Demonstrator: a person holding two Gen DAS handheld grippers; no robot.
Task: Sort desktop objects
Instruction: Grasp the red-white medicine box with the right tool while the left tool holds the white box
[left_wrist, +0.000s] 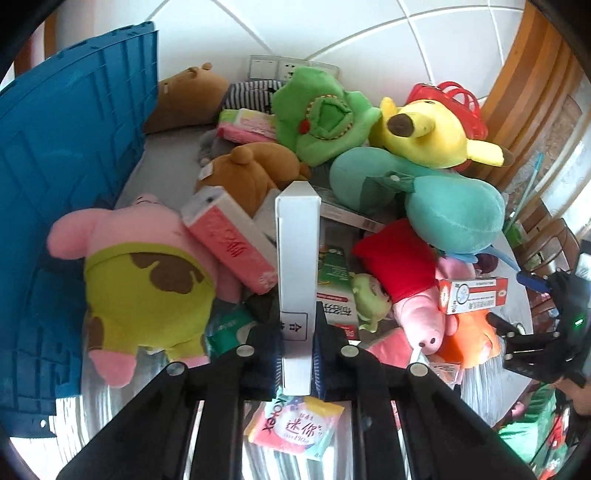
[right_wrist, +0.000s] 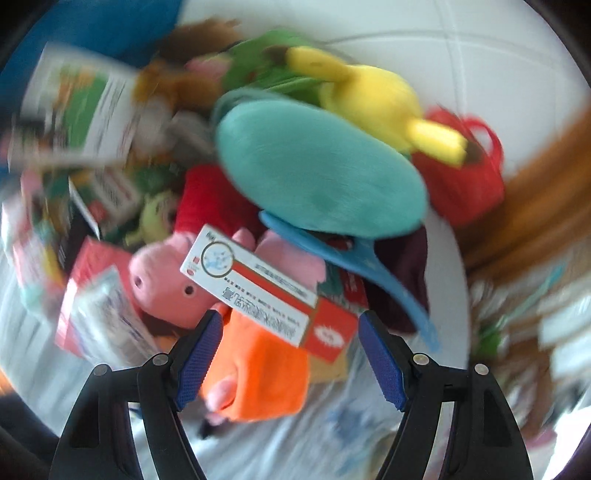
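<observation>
The left claw (left_wrist: 297, 354) is clamped on a tall white box (left_wrist: 297, 258), holding it upright by its lower end above the heap on the table (left_wrist: 110, 376). The pile beneath is a jumble: a pink starfish plush (left_wrist: 140, 273) to one side near the blue crate (left_wrist: 62, 184), a pink-and-white box (left_wrist: 229, 240) leaning just beside the held one, and a teal plush (left_wrist: 443, 199) resting on the stuffed toys further back.

The right claw (right_wrist: 290, 354) has its jaws spread wide with nothing between the pads, hanging over a red-and-white carton (right_wrist: 258, 288) that lies across a pink pig plush (right_wrist: 173, 280) and an orange cloth (right_wrist: 258, 369). That view is smeared with motion, so I can only guess the carton is its target.

The risks look plain enough. The white box is gripped low (most of its length sticks out past the pads), so a quick swing could let it pivot or slip. The carton sits on soft, uneven toys; a claw pressing down may tip it off the pig or pinch plush along with it
</observation>
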